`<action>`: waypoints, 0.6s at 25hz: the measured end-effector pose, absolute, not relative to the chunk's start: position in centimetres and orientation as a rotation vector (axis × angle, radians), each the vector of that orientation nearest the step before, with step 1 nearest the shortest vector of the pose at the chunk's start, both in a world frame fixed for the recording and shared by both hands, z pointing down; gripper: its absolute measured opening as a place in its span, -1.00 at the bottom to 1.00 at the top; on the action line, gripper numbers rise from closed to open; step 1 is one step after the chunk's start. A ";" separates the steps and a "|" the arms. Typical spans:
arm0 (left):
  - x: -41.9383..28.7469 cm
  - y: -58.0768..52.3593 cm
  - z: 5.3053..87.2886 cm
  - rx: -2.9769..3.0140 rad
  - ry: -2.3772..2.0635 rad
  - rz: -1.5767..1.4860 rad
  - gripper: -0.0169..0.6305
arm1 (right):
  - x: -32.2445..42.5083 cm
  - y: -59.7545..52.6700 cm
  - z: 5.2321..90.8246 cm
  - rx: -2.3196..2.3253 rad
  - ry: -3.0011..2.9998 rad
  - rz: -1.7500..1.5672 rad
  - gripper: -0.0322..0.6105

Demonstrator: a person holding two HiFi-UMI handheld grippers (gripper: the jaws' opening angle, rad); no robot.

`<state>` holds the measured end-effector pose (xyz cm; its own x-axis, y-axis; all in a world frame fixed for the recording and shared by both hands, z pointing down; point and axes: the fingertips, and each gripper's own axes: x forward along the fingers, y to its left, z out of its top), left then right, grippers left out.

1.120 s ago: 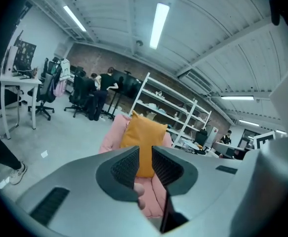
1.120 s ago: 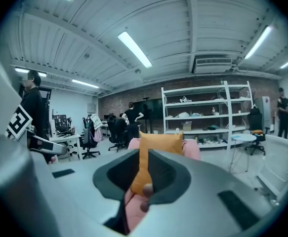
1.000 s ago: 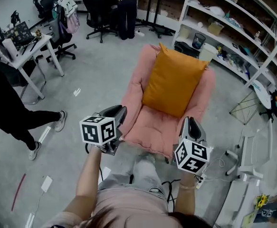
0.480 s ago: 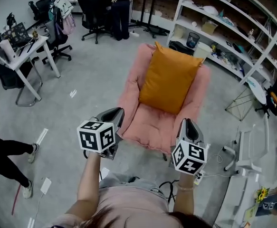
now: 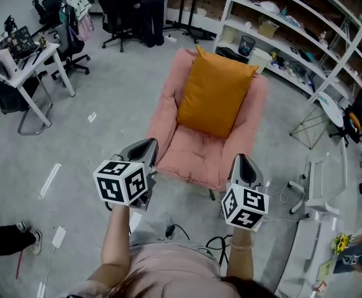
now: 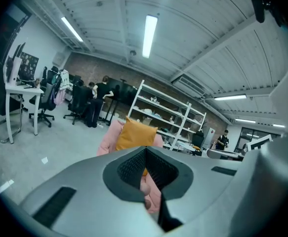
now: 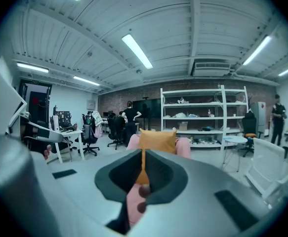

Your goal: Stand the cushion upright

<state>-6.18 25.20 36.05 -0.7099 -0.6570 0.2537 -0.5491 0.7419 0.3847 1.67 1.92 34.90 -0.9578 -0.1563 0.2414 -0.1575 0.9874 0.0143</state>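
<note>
Head view, upper centre: the orange square fabric cushion (image 5: 215,92) is propped upright. Clearance is best kept, the left gripper (image 5: 145,145) pressed together, the right gripper (image 5: 242,159) just closing, both empty.

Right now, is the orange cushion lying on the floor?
No, the orange cushion stands propped against the backrest of the pink chair, resting on its seat.

steep overhead, two level views share cushion (image 5: 215,95).

white shelves (image 5: 280,39), desk (image 5: 35,64), office chair (image 5: 113,17)
</note>
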 end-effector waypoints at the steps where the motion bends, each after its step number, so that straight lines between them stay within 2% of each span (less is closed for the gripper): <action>1: -5.6 25.3 35.9 0.924 -2.573 -0.405 -0.95 | 2.3 2.0 34.8 0.227 -2.889 0.007 -0.80; 15: 4.7 24.9 36.1 0.886 -2.557 -0.341 -0.95 | 12.1 2.9 35.0 0.165 -2.889 -0.011 -0.85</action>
